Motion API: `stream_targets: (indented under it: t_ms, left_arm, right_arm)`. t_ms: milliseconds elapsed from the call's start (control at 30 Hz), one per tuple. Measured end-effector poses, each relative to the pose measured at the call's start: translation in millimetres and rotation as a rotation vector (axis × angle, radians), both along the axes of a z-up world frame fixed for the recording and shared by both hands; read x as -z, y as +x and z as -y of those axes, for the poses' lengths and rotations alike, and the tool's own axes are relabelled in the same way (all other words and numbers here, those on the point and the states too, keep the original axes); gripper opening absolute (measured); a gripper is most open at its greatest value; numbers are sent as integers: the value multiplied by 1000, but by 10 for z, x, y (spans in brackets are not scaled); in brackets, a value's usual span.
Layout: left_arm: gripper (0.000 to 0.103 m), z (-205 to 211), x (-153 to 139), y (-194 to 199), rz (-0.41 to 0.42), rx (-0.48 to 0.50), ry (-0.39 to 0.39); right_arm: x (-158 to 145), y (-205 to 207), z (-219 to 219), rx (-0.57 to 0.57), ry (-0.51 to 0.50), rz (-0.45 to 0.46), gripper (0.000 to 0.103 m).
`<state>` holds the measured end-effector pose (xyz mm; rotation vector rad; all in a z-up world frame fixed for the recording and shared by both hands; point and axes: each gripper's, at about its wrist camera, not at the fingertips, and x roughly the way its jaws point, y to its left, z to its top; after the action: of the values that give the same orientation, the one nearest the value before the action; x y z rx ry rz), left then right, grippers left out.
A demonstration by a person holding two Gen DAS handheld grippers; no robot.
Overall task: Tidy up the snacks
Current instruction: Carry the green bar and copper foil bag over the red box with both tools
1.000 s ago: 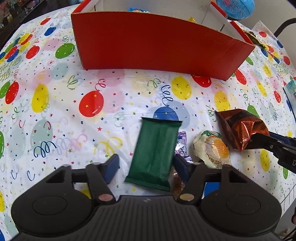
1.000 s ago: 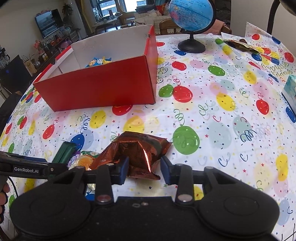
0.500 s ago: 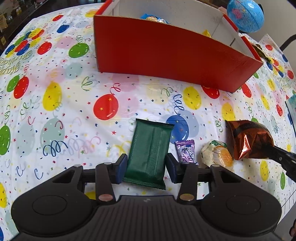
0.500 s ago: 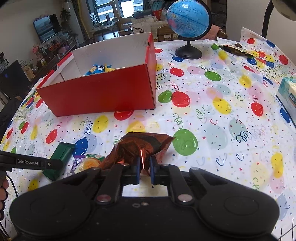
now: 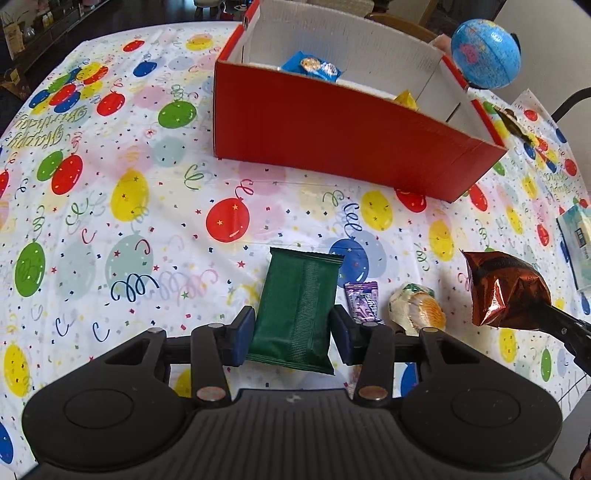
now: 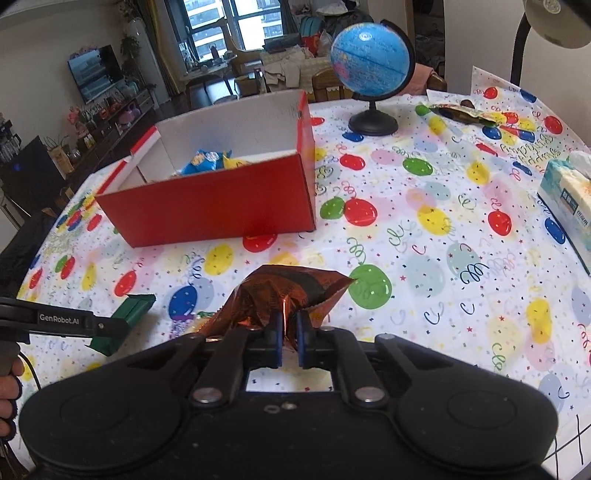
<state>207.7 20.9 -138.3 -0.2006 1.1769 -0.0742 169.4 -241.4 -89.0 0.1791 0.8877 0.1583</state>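
A round table [image 6: 424, 236] fills the foreground, covered by a white cloth [image 5: 110, 229] printed with coloured balloons, streamers and confetti. Behind it, a large window [image 6: 225, 26] lets in daylight and shows buildings outside. A flat television [image 6: 95, 72] stands on a low dark cabinet [image 6: 110, 114] along the left wall, with small ornaments around it. A potted plant [image 6: 127, 48] sits near the window. A wooden chair [image 6: 325, 86] stands at the table's far side, and a lamp head [image 6: 554, 22] on a dark bent arm hangs at the upper right.
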Motion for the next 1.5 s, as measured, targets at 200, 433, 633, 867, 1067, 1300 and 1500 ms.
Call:
stream_targets:
  t_ms: [200,433,633,867,1067,1300,1500]
  left_arm:
    - [44,27,-245,-76,53,3,8]
    - [44,78,-635,-49,148,11,12]
    - [44,132,-940,93,224,27,16]
    - [44,195,-1196,381,299,48,50]
    - [44,171,-1257,734,321,44,87]
    - [44,101,-1192,1177,312,42,116]
    - [43,57,-1061,1517,300,50,123]
  right_arm:
    - [-206,-53,-12,-1,25,46,6]
    - [-509,-3,16,6,49,120,6]
    - [-736,132,17,5,57,172,6]
    - [-948,411,-33,-2,36,225,6]
    - [-1014,722,-117,-8,28,245,6]
    - [-932,1145,-235,-11,29,225,6]
    - [-768,1485,-297,-2,17,201,6]
